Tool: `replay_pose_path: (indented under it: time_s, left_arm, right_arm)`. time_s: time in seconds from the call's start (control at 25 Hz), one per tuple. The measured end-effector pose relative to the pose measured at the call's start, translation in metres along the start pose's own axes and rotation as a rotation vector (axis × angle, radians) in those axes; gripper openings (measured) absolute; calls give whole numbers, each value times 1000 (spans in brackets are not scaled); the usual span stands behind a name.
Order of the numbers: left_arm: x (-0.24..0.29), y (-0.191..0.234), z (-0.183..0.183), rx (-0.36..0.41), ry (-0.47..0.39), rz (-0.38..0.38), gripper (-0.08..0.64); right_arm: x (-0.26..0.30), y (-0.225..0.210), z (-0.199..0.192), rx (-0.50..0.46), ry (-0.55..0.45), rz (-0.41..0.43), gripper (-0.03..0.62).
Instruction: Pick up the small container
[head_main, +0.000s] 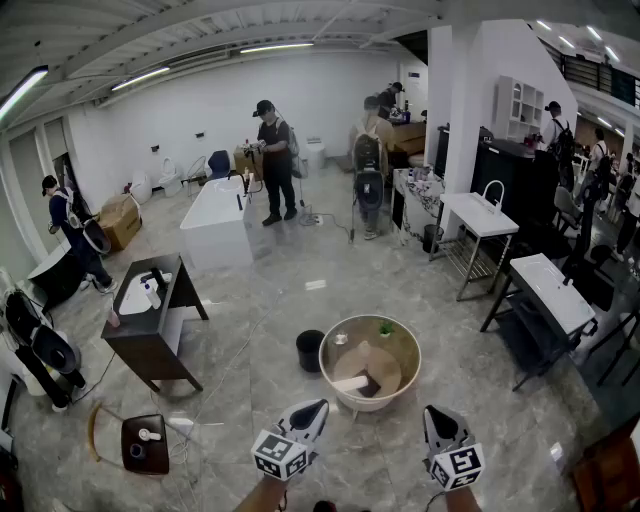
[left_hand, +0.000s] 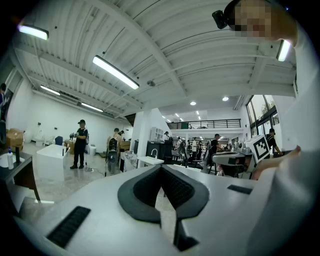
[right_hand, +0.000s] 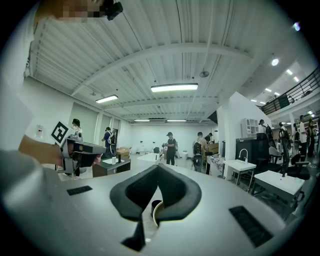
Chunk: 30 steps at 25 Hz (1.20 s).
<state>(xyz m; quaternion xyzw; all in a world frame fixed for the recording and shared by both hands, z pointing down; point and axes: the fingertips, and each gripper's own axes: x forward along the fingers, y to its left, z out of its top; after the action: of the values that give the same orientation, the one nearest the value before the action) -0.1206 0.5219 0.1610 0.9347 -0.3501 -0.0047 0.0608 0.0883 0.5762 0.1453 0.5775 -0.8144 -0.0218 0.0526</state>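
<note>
Only the head view lays out the whole scene: the small black container stands on the floor just beside a round tub, ahead of the left gripper and the right gripper. Both are clenched and empty. The right gripper view glimpses the container under its jaws, while the left gripper view shows floor there.
</note>
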Motion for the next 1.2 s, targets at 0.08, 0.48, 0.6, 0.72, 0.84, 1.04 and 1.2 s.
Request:
replay_pose_path:
  time_s: [0.08, 0.48, 0.6, 0.72, 0.84, 1.04, 1.2]
  left_arm:
    - [0, 1, 2, 0, -1, 0, 17]
    - [2, 4, -3, -20, 15, 12, 17]
    - [0, 2, -4, -23, 14, 7, 17]
    - [-1, 0, -4, -28, 9, 4, 17]
    - [-3, -6, -1, -39, -10, -24, 17]
    - [-2, -14, -1, -57, -15, -69, 18]
    - [-5, -16, -1, -80, -24, -95, 41]
  right_arm:
    - [2, 2, 0, -4, 3, 5, 11]
    - [5, 3, 1, 11, -9, 3, 11]
    - [4, 5, 1, 3, -10, 1, 12]
    - [3, 5, 1, 10, -7, -7, 12]
    - [1, 6, -2, 17, -3, -4, 12]
    - [0, 11, -3, 20, -7, 11, 14]
    - [0, 13, -4, 34, 1, 0, 40]
